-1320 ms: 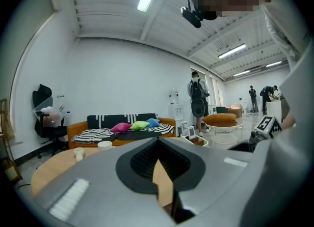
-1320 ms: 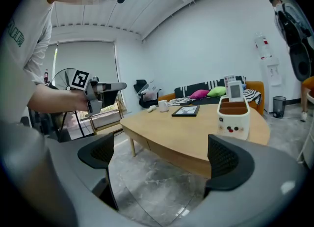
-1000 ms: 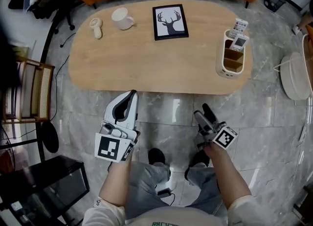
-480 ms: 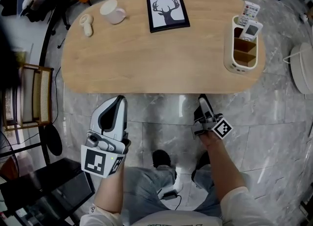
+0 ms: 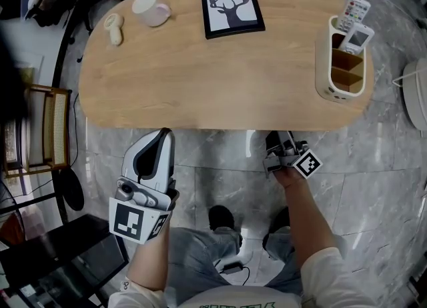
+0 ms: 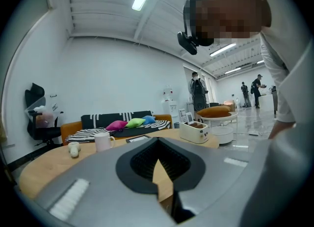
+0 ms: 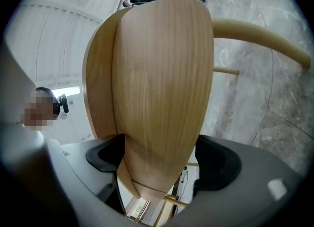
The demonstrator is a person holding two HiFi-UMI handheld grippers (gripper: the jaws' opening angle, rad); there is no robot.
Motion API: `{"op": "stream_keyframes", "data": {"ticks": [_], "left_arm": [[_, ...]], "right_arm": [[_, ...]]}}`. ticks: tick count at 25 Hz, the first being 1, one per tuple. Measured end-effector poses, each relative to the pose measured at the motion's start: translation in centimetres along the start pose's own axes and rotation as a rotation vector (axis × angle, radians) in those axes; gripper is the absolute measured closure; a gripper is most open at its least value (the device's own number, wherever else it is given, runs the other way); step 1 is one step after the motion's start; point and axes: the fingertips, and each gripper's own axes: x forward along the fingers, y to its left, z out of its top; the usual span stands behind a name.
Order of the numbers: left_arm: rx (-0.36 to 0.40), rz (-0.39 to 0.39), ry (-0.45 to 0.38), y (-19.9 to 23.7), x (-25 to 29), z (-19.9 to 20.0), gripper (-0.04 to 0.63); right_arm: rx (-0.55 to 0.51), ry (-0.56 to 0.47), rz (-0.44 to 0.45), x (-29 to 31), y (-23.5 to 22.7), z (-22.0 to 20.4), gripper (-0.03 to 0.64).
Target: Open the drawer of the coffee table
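The oval wooden coffee table (image 5: 200, 80) fills the upper half of the head view. My right gripper (image 5: 277, 139) sits at its front edge, right of centre. In the right gripper view the table's wooden front edge (image 7: 162, 73) fills the gap between the jaws of that gripper (image 7: 162, 157). Those jaws have just been closing, and both pads lie against the wood. No drawer seam or handle is plain to see. My left gripper (image 5: 162, 133) hangs just short of the front edge further left, shut and empty. It looks level across the tabletop (image 6: 44, 164).
On the table stand a framed deer picture (image 5: 232, 7), a mug (image 5: 152, 8), a small beige object (image 5: 113, 28) and a white organiser with remotes (image 5: 343, 60). A wooden chair (image 5: 40, 133) and a black cabinet (image 5: 60, 260) stand at the left. The person's legs are below.
The right gripper has moved forward to the table's front edge and now has the wood between its jaws. The left gripper has barely shifted.
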Motion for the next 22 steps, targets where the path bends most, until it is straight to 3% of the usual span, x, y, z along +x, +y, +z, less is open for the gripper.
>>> {"op": "stream_keyframes", "data": {"ticks": [7, 13, 16, 22], "left_arm": [[0.011, 0.0, 0.03, 0.5, -0.6, -0.9, 0.597], [0.022, 0.009, 0.034, 0.6, -0.7, -1.8, 0.597], [0.02, 0.008, 0.041, 0.4, -0.8, -2.5, 0.597], [0.023, -0.001, 0.04, 0.0, -1.0, -2.5, 0.597]], "right_arm": [[0.009, 0.018, 0.087, 0.8, -0.4, -0.3, 0.144], [0.023, 0.026, 0.229, 1.3, 0.0, -0.4, 0.197], [0.015, 0.018, 0.239, 1.2, -0.1, -0.5, 0.232], [0.013, 0.015, 0.219, 1.0, -0.1, -0.6, 0.239]]}}
